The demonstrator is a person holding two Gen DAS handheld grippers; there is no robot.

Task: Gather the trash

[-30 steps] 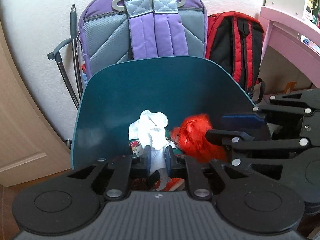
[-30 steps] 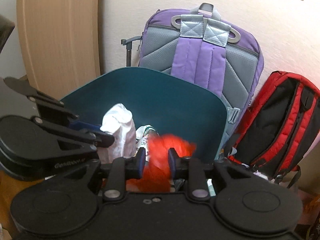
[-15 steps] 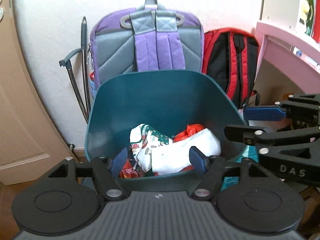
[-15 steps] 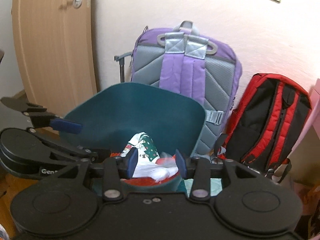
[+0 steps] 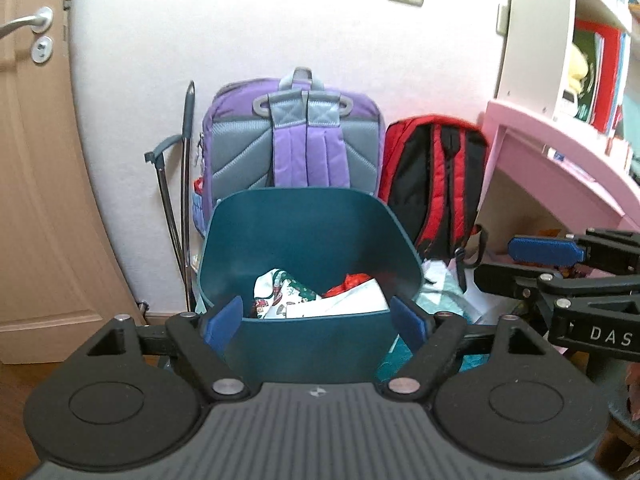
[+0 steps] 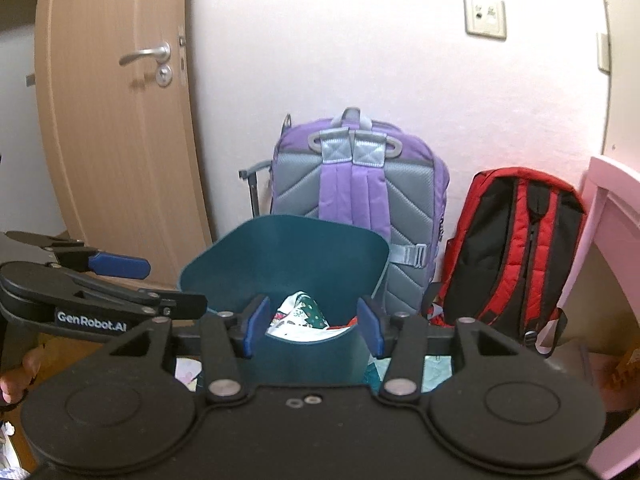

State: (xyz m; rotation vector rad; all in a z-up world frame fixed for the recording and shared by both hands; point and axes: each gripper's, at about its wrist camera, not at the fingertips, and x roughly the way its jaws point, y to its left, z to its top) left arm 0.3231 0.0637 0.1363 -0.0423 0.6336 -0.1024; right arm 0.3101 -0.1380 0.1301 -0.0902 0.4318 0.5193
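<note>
A teal bin (image 5: 308,232) (image 6: 288,256) stands on the floor before the wall. Inside lie white patterned paper (image 5: 288,296) (image 6: 298,314) and red crumpled trash (image 5: 348,282). My left gripper (image 5: 318,322) hangs back from and above the bin's near rim, its jaws opening wide with nothing between the blue pads. My right gripper (image 6: 312,326) is also drawn back above the near rim, jaws opening and empty. Each gripper shows from the side in the other's view: the right one (image 5: 560,264), the left one (image 6: 120,280).
A purple and grey backpack (image 5: 296,140) and a red and black backpack (image 5: 436,184) lean on the wall behind the bin. A wooden door (image 6: 116,120) is at left, a pink desk (image 5: 560,168) with shelves at right. A folded metal stick (image 5: 184,208) leans by the purple backpack.
Both grippers let go of their trash, the white paper and the red wad, which dropped into the bin. Both then opened wide and pulled back and up from the bin.
</note>
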